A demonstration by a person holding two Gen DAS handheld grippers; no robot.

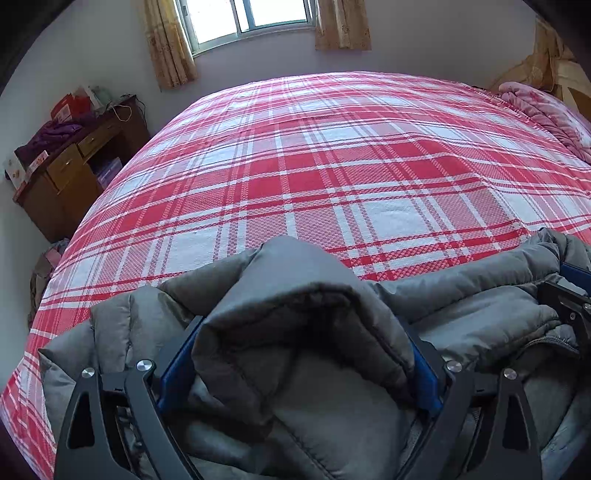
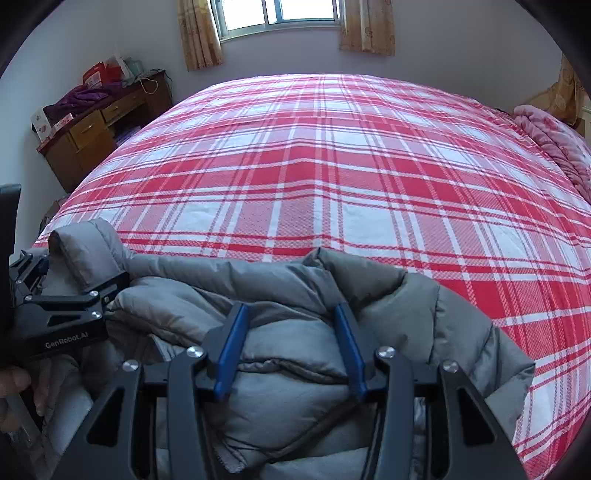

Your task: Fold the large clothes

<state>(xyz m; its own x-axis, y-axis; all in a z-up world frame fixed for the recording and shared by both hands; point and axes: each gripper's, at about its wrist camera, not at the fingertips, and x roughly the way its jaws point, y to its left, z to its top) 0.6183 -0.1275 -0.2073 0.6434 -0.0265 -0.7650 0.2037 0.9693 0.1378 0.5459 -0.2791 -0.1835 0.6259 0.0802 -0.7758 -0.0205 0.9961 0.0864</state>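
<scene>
Nearest to me, the grey puffer jacket lay bunched at the near edge of the bed, on the red-and-white plaid cover. L gripper was clamped on a thick folded roll of the jacket, blue pads pressed into the padding on both sides, jaws wide because the wad was fat. R gripper was likewise closed on a puffy ridge of the same jacket, pads dented into the fabric. From the R view I could see the L gripper at the jacket's left end, w/ a bit of the person's hand behind it.

My read: both ends were held and the fold was about to be laid down. To do it well I'd have kept both grips level w/ each other, so the jacket's edge came down parallel to the bed's near edge, not skewed. Down padding is springy, so I'd have set it low and pressed before letting go, else it pops back open. I'd also have kept tension between the two grips so the middle didn't sag into a crease.

Beyond the jacket the bed ran bare toward the window. Left of the bed stood a wooden desk w/ clutter; at the bed's far right, a pink blanket.
</scene>
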